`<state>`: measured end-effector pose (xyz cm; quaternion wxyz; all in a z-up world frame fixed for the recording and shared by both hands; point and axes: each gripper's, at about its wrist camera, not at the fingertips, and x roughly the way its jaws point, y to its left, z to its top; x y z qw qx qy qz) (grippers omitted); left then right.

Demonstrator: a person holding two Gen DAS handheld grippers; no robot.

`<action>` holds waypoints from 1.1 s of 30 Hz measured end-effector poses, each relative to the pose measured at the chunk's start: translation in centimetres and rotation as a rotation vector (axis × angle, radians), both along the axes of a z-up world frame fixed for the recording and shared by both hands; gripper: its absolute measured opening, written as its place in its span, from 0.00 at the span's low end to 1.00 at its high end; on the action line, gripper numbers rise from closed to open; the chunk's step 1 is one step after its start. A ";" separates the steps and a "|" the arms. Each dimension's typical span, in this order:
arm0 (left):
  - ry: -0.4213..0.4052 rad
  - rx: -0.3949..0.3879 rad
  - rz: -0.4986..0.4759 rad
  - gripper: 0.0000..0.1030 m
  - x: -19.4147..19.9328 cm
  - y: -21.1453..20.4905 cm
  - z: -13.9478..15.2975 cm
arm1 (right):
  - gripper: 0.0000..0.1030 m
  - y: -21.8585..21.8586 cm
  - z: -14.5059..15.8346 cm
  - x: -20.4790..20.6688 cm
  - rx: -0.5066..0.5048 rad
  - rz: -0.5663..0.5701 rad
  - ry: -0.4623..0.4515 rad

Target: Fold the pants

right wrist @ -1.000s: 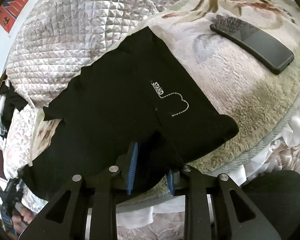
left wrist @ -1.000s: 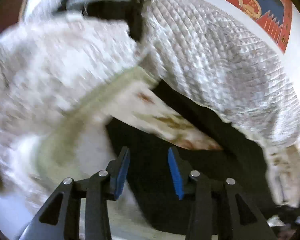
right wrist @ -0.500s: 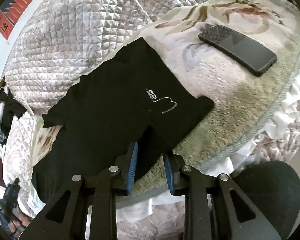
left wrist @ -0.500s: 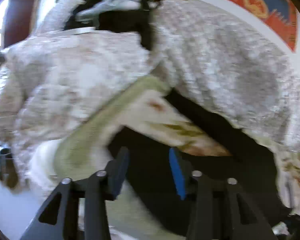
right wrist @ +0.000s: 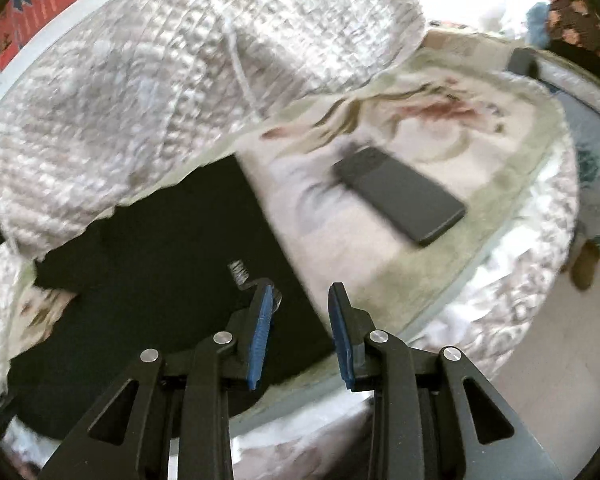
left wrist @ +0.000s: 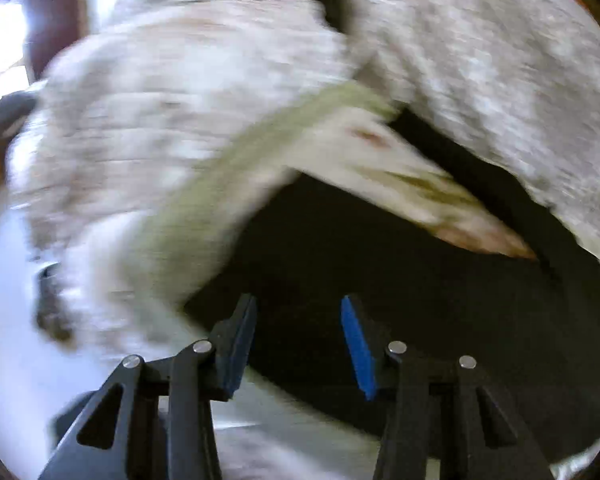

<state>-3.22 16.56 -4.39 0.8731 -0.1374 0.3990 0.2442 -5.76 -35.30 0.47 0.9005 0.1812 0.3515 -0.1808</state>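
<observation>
A: Since a second back, right gripper [right wrist: 302,320] has let go. It was pinched on the near hem of the black cotton pants [right wrist: 152,280]; now its blue pads stand apart with nothing between them, jaws just been opening. It has lifted clear and looks down at a slant over the pants' right edge.

B: Left gripper [left wrist: 298,340]?

A: Dipped lower and tilted down more. Jaws apart, just been narrowing slightly, no cloth between the pads. It hangs above black fabric [left wrist: 400,300]. View is badly motion-blurred.

B: Where do the pants sit now?

A: Flat on the pale floral fleece blanket [right wrist: 380,280], doubled over, white stitched logo [right wrist: 240,272] facing up just ahead of the right gripper's left finger. Far edge tucks under the grey-white quilted comforter [right wrist: 180,80], which is heaped along the back.

B: Edges, room to work?

A: Right edge of the pants runs diagonally away from the right gripper. Beyond it, bare blanket, then the dark rectangular smartphone [right wrist: 400,196], well apart from the pants. Bed edge curves off to the right and near side; white frilled bed skirt [right wrist: 512,280] below it, then floor. Left side is tight: from the left wrist view, comforter crowds above the pants and a green-bordered blanket fold [left wrist: 228,184] cuts across the cloth.
</observation>
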 end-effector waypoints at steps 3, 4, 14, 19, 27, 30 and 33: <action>-0.012 0.002 0.042 0.44 -1.1 1.6 0.8 | 0.29 0.1 -0.2 0.8 0.004 0.051 0.006; -0.023 0.002 0.030 0.45 -1.2 1.5 1.2 | 0.29 0.5 -0.5 1.5 0.016 0.095 0.015; -0.028 -0.057 -0.282 0.52 2.8 -4.0 2.4 | 0.29 5.3 -3.1 6.3 0.027 0.395 0.106; 0.002 -0.060 -0.366 0.58 4.8 -6.6 2.3 | 0.30 6.0 -3.4 7.5 0.036 0.447 0.114; -0.019 -0.063 -0.450 0.62 7.9 -9.0 3.2 | 0.51 7.8 -2.0 10.1 0.020 0.567 0.089; -0.026 -0.041 -0.483 0.62 9.3 -9.8 3.7 | 0.51 8.5 -1.7 11.6 0.019 0.606 0.091; -0.030 -0.033 -0.512 0.62 10.7 -10.3 4.0 | 0.51 9.2 -1.6 13.0 0.008 0.644 0.094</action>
